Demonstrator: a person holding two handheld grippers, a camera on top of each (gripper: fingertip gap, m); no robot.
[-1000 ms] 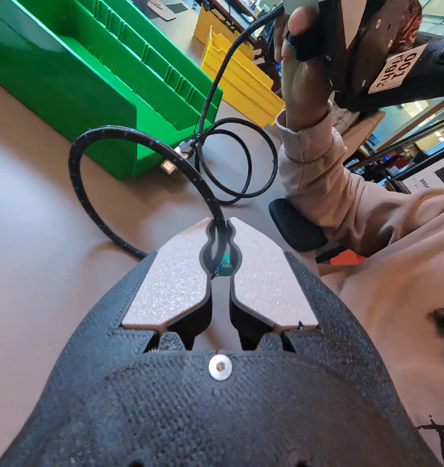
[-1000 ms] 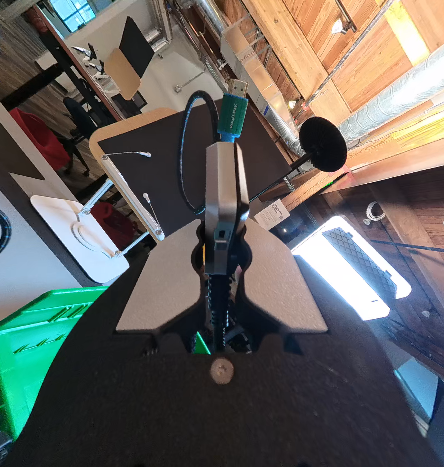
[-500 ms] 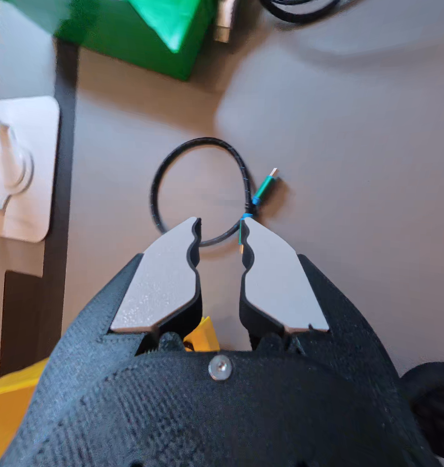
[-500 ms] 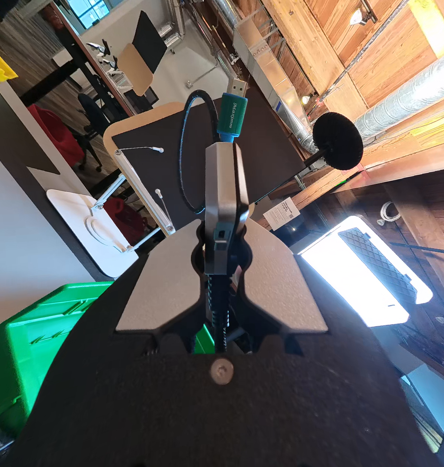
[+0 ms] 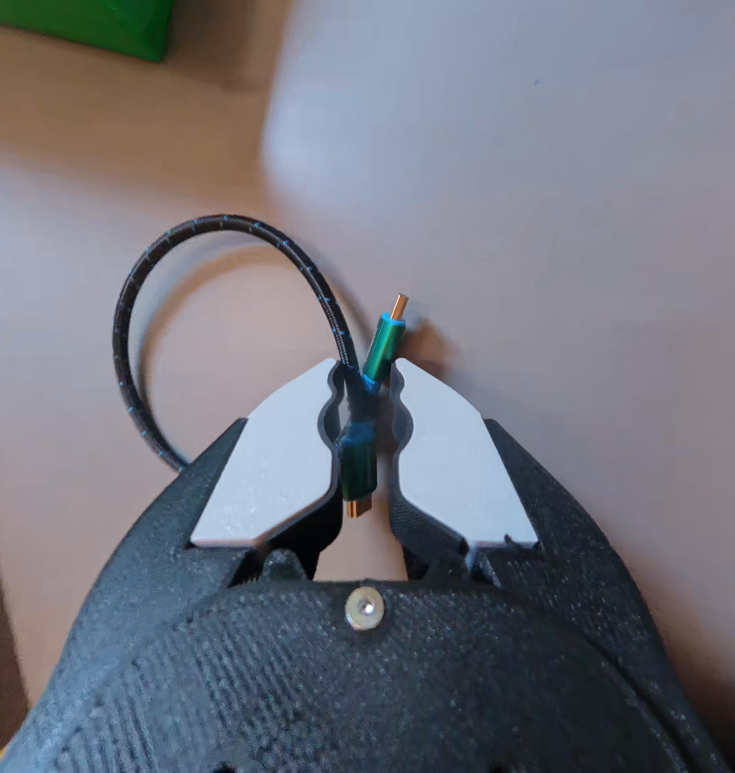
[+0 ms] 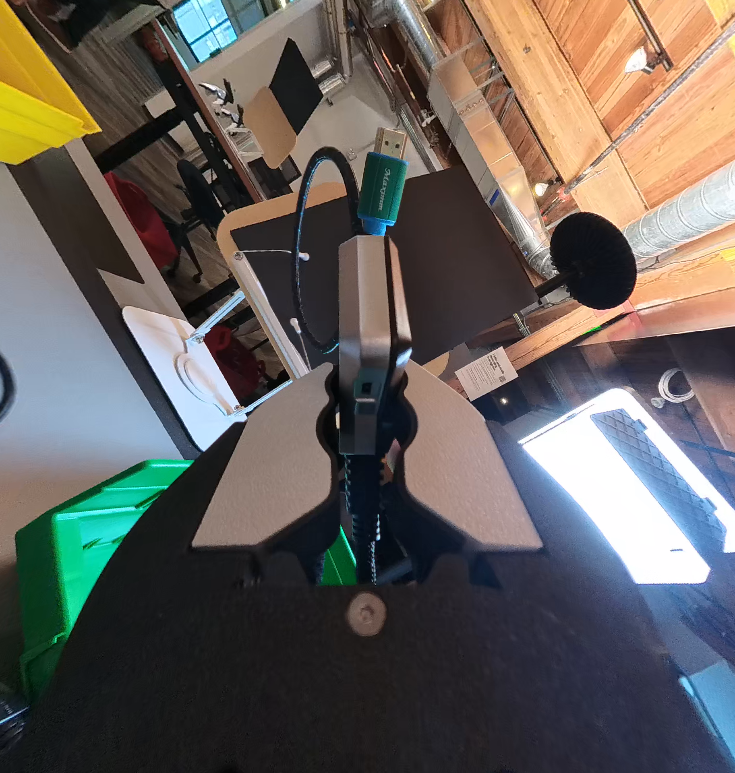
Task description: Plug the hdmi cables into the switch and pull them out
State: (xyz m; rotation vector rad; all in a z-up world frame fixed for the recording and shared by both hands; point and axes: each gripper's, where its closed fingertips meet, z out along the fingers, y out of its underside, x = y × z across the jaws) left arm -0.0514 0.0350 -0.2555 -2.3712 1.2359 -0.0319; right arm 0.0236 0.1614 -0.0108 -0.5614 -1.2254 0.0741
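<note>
In the left wrist view my left gripper [image 5: 365, 368] points down at the brown table [image 5: 524, 209]. It is shut on a short black braided HDMI cable [image 5: 123, 334] where the loop crosses itself. One green plug [image 5: 384, 343] sticks out past the fingertips. The other green plug [image 5: 357, 468] lies between the fingers. The loop's shadow sits apart from it. In the right wrist view my right gripper [image 6: 367, 376] is shut on the grey switch [image 6: 365, 318], held edge-on and pointing up. A green plug [image 6: 382, 188] with a bare metal tip stands above the switch. Its cable [image 6: 305, 267] loops behind the switch.
A green bin [image 5: 72, 25] stands at the far left of the table and also shows in the right wrist view [image 6: 85, 564]. A yellow bin [image 6: 18, 83], a white stand base [image 6: 169, 355] and a black fuzzy microphone [image 6: 587, 259] are around. More braided cable [image 6: 365, 523] runs between the right fingers. Left tips to right tips: about 30 cm.
My left gripper let go of the cable, turned to look down at it on the table, came closer and closed on its crossed ends. My right gripper kept hold of the switch and tilted slightly.
</note>
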